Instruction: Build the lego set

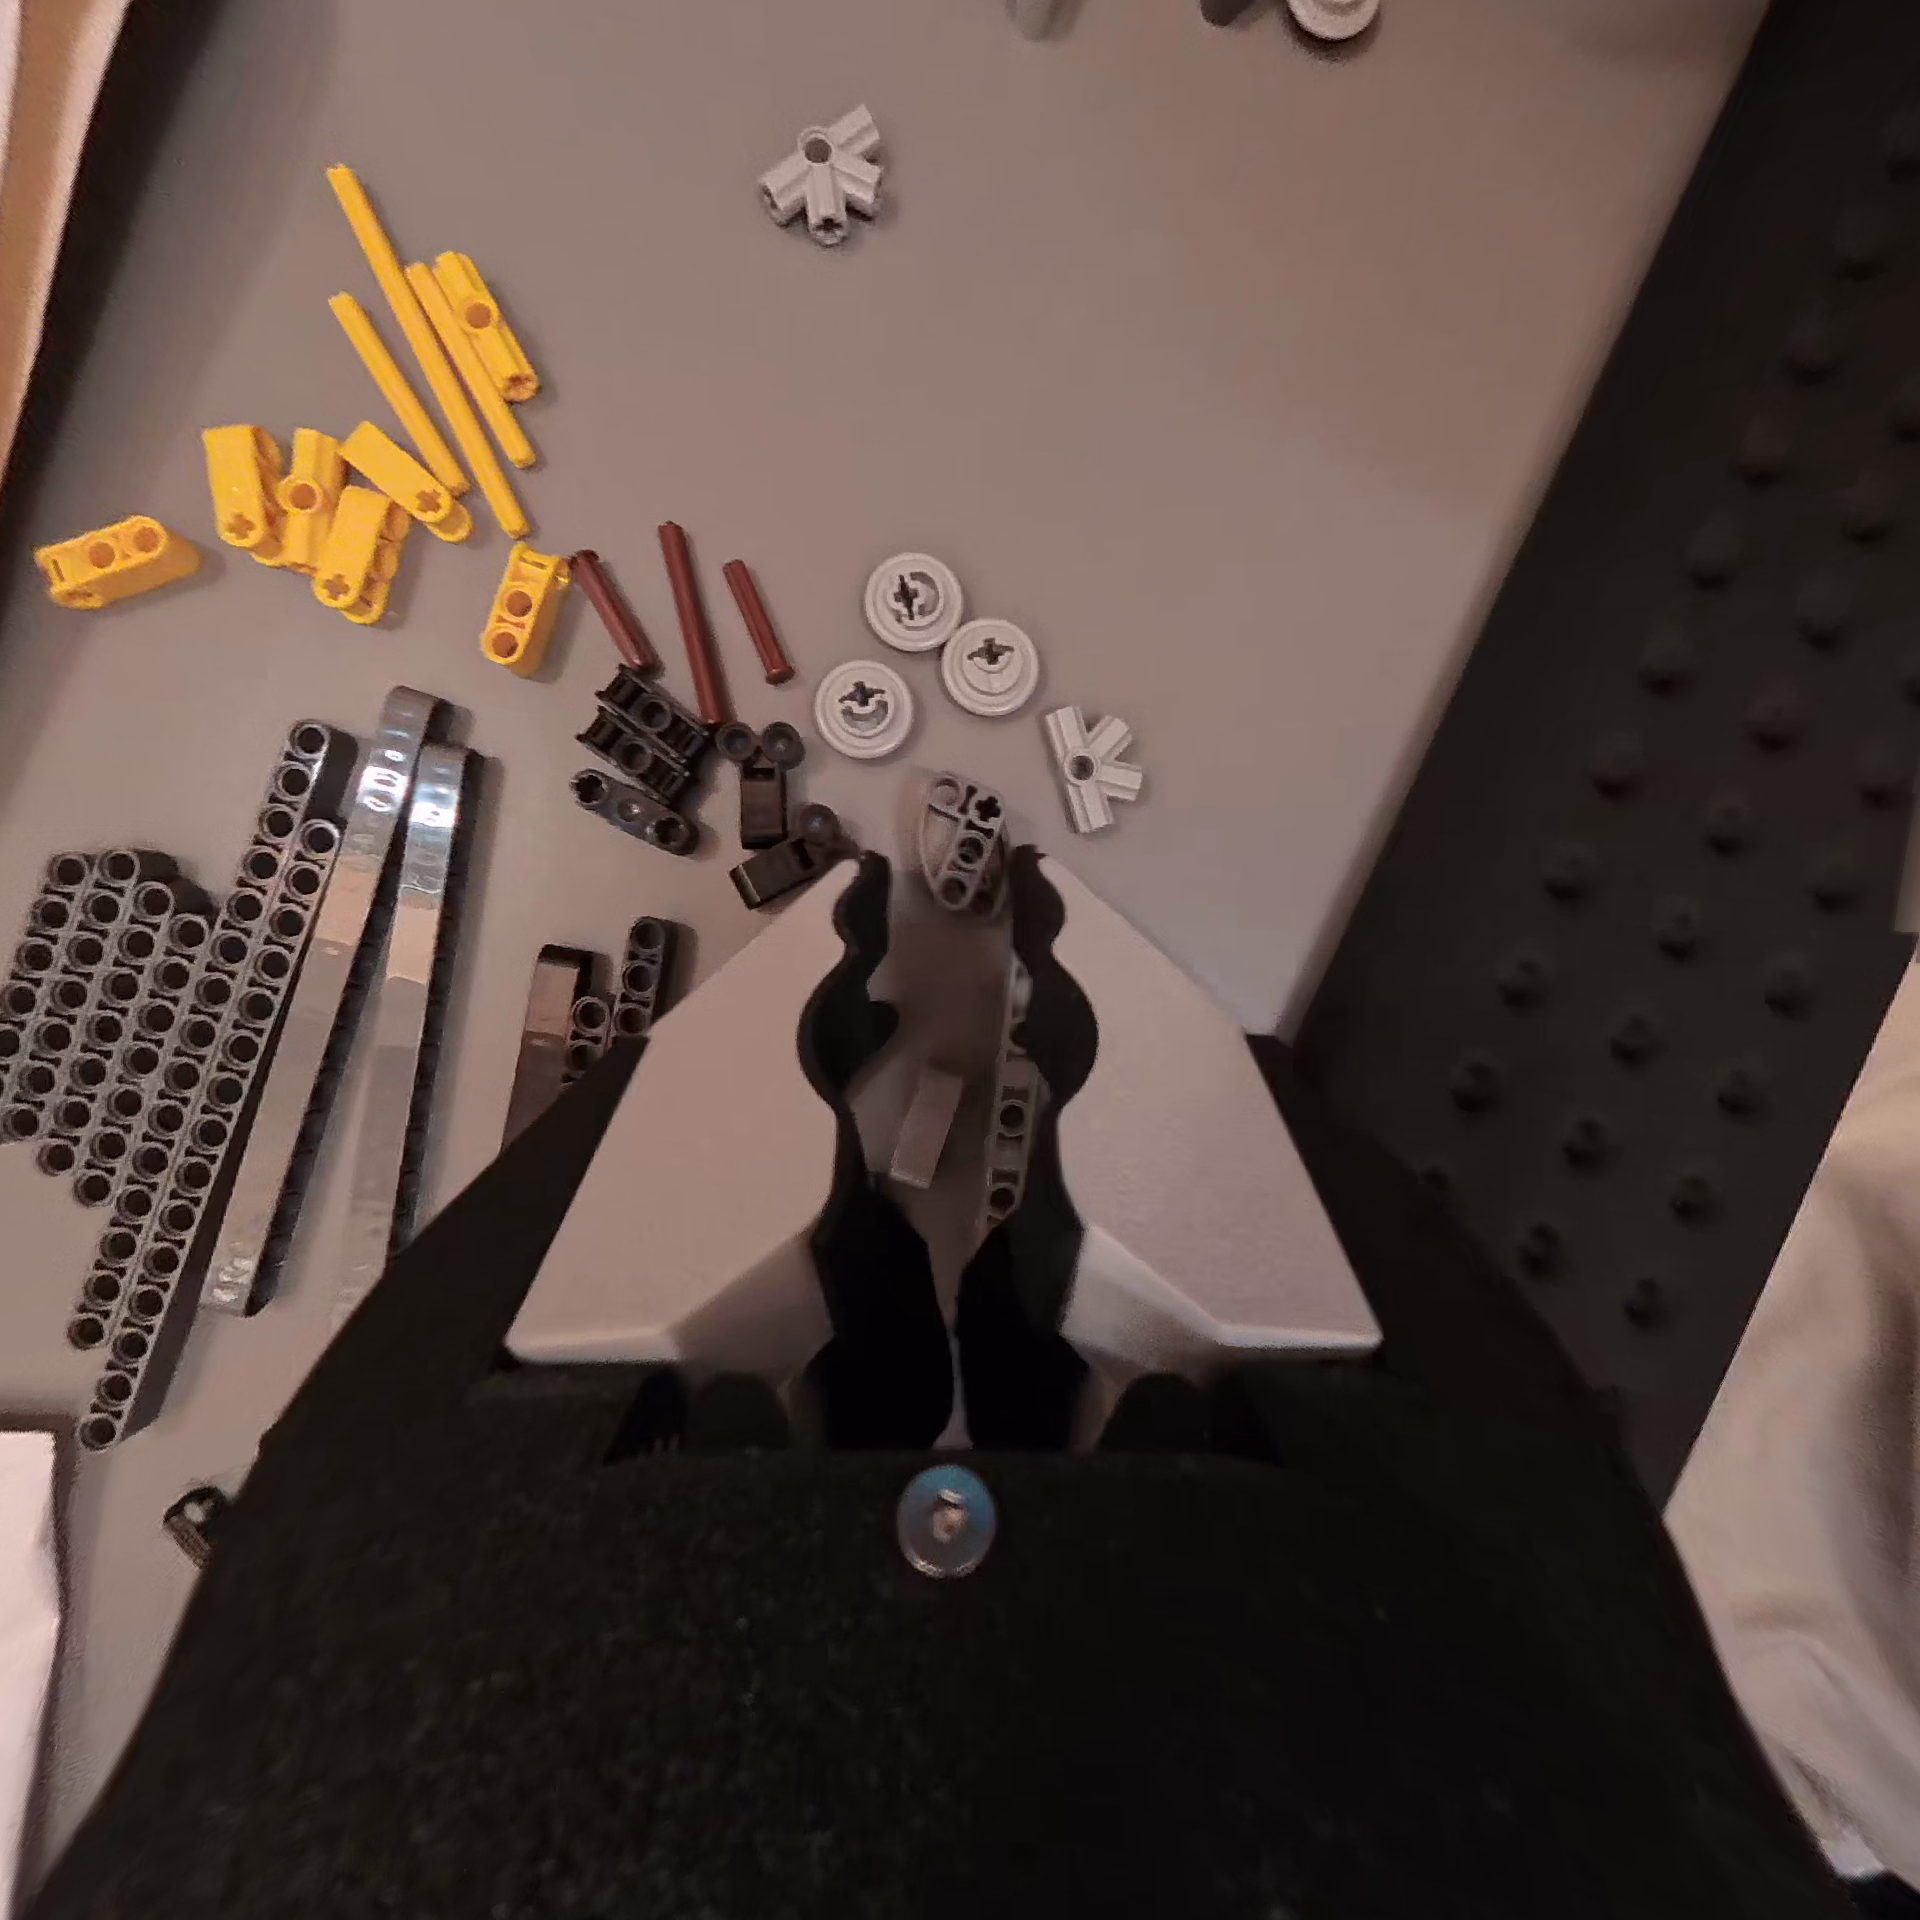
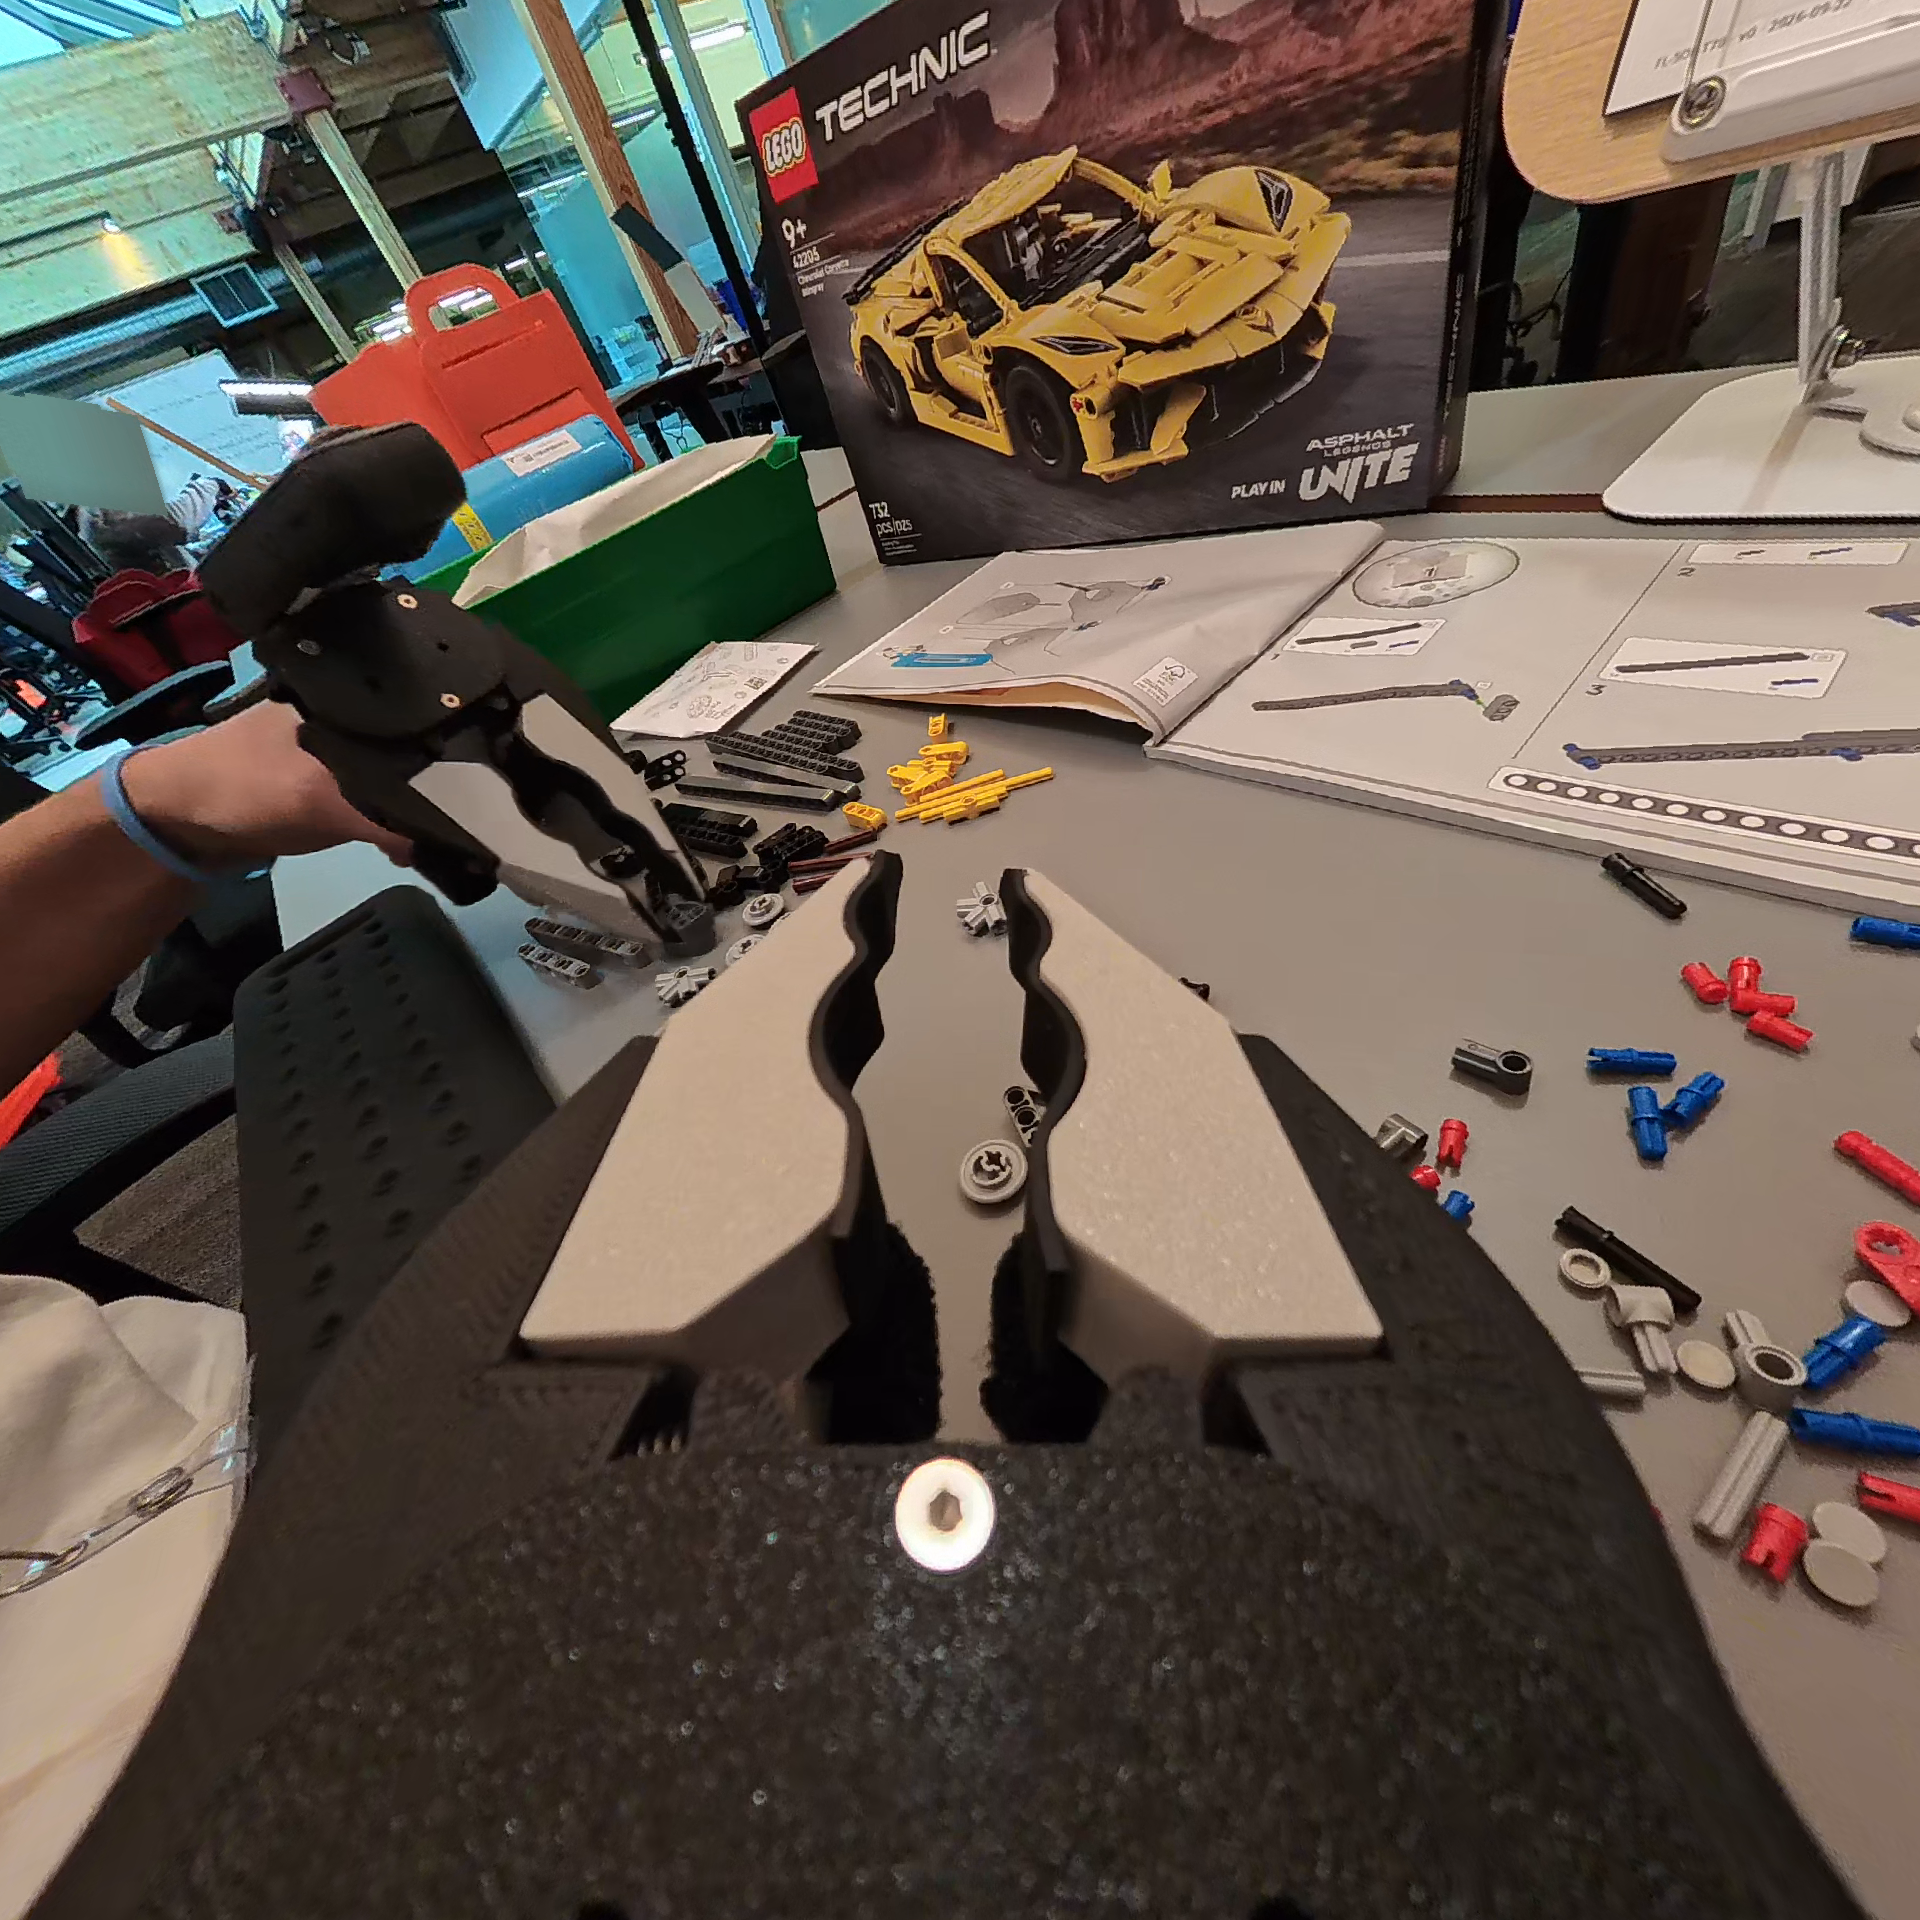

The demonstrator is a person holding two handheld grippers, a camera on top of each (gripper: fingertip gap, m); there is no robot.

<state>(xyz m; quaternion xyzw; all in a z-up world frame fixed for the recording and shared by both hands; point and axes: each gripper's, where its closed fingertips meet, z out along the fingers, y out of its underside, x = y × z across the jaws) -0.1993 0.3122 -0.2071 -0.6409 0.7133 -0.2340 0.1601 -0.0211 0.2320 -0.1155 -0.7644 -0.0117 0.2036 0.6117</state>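
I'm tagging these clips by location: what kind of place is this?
Probably a shared workshop or lab: a grey worktable strewn with building pieces, the set's box and open instruction booklet, office chairs and high windows behind.

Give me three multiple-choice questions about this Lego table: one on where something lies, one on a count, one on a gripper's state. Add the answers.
1. In the left wrist view, where do the grey round discs lie against the brown axles?
A) just right of them
B) far to their left
C) stacked on top of them

2. How many brown axles are there?
A) one
B) three
C) five

3. The right gripper is:
A) shut on a blue pin
B) shut on nothing
C) open, with nothing held

Answers:
1 A: the discs sit on the table directly right of the axles, apart from them.
2 B: three brown rods lie side by side.
3 C: a clear gap shows between its fingers, and only the table surface and loose pieces show through it.
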